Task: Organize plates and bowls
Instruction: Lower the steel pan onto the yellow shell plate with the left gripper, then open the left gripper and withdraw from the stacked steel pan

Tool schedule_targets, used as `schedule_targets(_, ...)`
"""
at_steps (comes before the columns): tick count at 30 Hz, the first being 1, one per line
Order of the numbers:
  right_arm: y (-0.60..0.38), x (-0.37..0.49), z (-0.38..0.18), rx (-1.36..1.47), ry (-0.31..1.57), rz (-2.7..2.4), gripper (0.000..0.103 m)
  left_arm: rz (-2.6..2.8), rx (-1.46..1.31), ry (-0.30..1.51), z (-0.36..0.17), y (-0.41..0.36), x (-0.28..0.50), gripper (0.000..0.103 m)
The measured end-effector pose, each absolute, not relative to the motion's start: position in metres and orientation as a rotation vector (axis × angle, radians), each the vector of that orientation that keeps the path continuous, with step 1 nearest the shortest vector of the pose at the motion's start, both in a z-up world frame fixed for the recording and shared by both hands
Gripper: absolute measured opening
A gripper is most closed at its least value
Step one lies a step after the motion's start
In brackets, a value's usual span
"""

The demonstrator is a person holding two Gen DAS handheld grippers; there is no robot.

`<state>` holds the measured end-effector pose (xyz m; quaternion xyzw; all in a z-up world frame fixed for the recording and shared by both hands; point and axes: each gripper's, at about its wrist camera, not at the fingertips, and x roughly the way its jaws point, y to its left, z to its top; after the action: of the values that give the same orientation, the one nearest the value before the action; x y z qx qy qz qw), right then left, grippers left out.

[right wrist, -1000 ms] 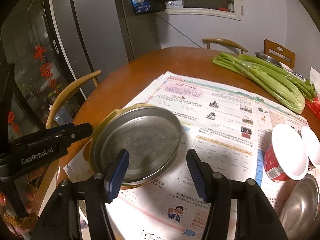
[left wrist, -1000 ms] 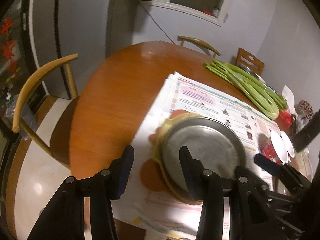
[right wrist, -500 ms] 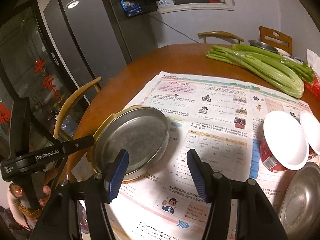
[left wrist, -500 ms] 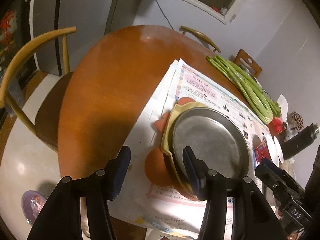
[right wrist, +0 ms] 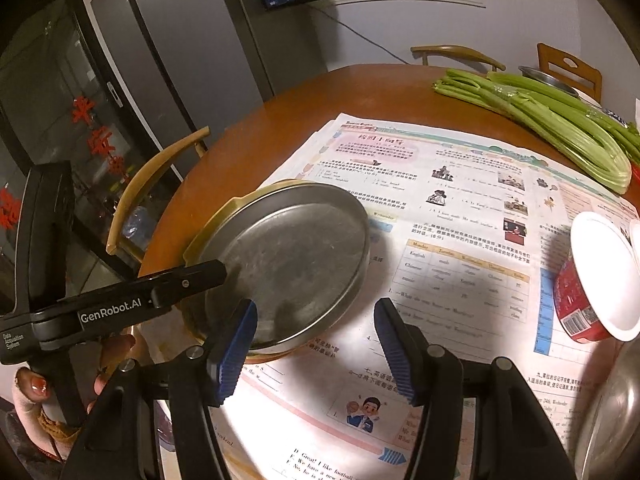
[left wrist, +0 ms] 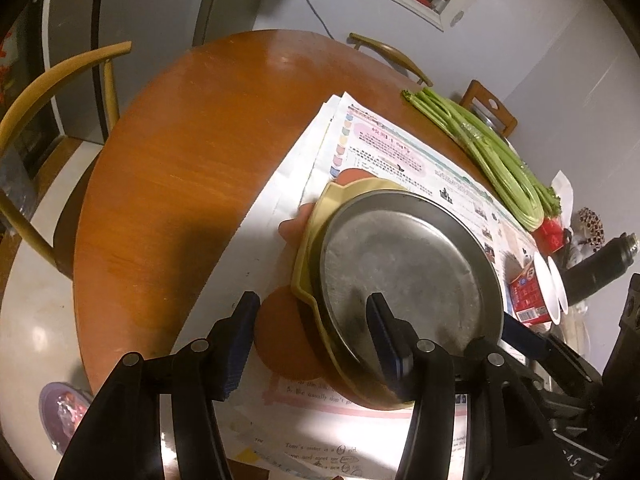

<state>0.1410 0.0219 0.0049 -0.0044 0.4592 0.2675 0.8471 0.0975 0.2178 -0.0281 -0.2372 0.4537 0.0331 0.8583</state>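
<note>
**Both tongs spread wide around the stacked metal plate**

The left tongs (left wrist: 310, 338) stand wide apart and grip nothing. Their right finger overlaps the near rim of the metal plate (left wrist: 404, 268), while the left finger hangs over an orange coaster-like disc (left wrist: 280, 332) and the newspaper (left wrist: 256, 240); whether either finger touches anything cannot be told. The metal plate sits inside a yellow dish (left wrist: 316, 220), whose rim shows on the plate's left side and near edge. Both rest on the newspaper, directly ahead of the left tongs and slightly to their right.

The right tongs (right wrist: 316, 344) are also wide and empty. From their camera the metal plate (right wrist: 288, 264) lies ahead and to the left, with the left finger in front of its near rim and the right finger over bare newspaper (right wrist: 448, 280). The left tongs' black arm (right wrist: 120, 304) comes in from the left, its tip at the plate's left edge.

Further right of the right tongs, a red tub with a white lid (right wrist: 588, 280) lies on its side on the paper. A bundle of celery (right wrist: 560, 124) lies far ahead to the right on the round wooden counter (right wrist: 280, 120). At the lower right edge, part of another steel vessel (right wrist: 612, 420) shows.
</note>
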Motion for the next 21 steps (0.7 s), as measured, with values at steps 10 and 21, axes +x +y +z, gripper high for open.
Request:
schedule_targets(10, 0.021, 0.144, 0.001, -0.036, 0.947, 0.540, 0.061, 0.063, -0.435, 0.971, -0.027, 0.196, 0.111, 0.057)
schedule_targets(21, -0.003, 0.161, -0.003, -0.015, 0.923, 0.472, 0.061, 0.034, -0.377, 0.988, -0.026, 0.165, 0.131, 0.057)
